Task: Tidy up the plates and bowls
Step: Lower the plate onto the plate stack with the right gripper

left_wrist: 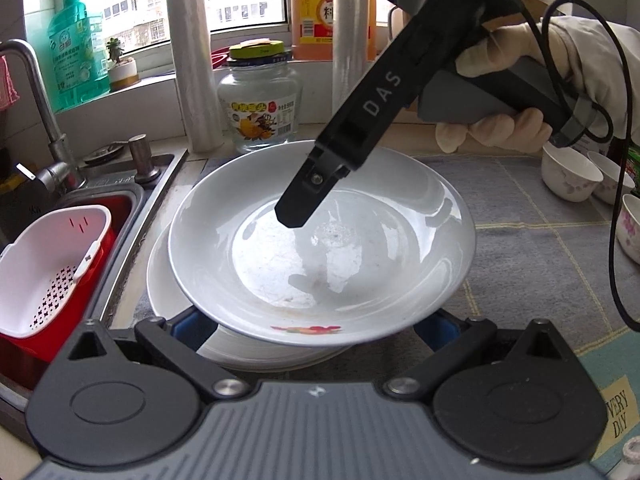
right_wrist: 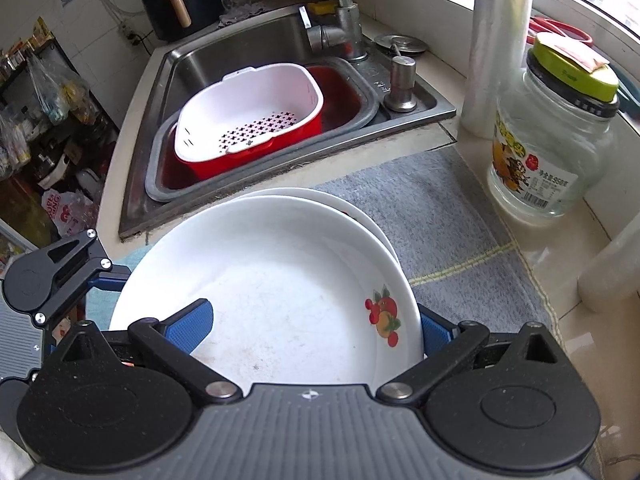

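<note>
1. Right now, your right gripper (right_wrist: pixel 316 330) has its blue-padded fingers (right_wrist: pixel 192 326) spread apart on either side of a white, deep ceramic plate with a fruit print (right_wrist: pixel 276 292); one pad is over the plate's inside, the other outside its rim, and whether they press the rim cannot be told.
2. Your left gripper (left_wrist: pixel 316 330) has its jaws spread wide, and the same plate's near edge lies between them; contact cannot be told.
3. That plate sits tilted on top of a second white plate (left_wrist: pixel 168 276), which lies on a grey cloth mat with pale yellow lines (left_wrist: pixel 532 240).
4. From the left wrist view, your right, pale-gloved hand (left_wrist: pixel 520 80) holds the black tool slanting down over the plate's middle.
5. Just left of the mat is a steel sink (right_wrist: pixel 256 40) holding a white perforated colander in a red basin (right_wrist: pixel 248 120).
6. Behind the plates stand a clear glass jar with a yellow-green lid (right_wrist: pixel 552 128) and a white plastic-wrap roll (left_wrist: pixel 194 68).
7. Small white floral bowls (left_wrist: pixel 572 176) sit at the mat's far right.
</note>
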Available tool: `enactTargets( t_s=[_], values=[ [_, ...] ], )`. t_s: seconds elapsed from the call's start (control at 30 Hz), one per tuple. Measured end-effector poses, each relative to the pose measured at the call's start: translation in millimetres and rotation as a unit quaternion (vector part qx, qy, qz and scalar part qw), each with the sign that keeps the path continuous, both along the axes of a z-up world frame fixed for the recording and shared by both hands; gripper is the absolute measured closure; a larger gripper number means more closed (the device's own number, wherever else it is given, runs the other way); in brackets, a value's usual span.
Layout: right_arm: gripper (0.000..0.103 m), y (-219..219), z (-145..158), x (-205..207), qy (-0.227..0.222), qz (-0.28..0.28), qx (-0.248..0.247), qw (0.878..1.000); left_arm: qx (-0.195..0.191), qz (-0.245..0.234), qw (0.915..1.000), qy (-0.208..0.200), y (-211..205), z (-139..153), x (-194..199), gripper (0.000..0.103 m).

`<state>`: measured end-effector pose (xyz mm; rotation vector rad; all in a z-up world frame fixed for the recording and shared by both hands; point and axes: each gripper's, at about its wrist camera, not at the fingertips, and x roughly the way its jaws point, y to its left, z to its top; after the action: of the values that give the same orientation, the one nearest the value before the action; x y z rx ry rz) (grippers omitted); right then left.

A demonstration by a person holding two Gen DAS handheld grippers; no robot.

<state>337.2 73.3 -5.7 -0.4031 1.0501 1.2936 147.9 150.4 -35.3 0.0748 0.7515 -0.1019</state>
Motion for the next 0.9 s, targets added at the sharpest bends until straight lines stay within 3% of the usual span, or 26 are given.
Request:
enactTargets(
  t_s=[0.9],
  values=[
    [0.000,14.5,-15.2,3.7,-0.002,-0.004,-0.039,0.999,-0.048,0.002,0.9968,0.064,21.2,-9.5,28.0,0.001]
  ],
)
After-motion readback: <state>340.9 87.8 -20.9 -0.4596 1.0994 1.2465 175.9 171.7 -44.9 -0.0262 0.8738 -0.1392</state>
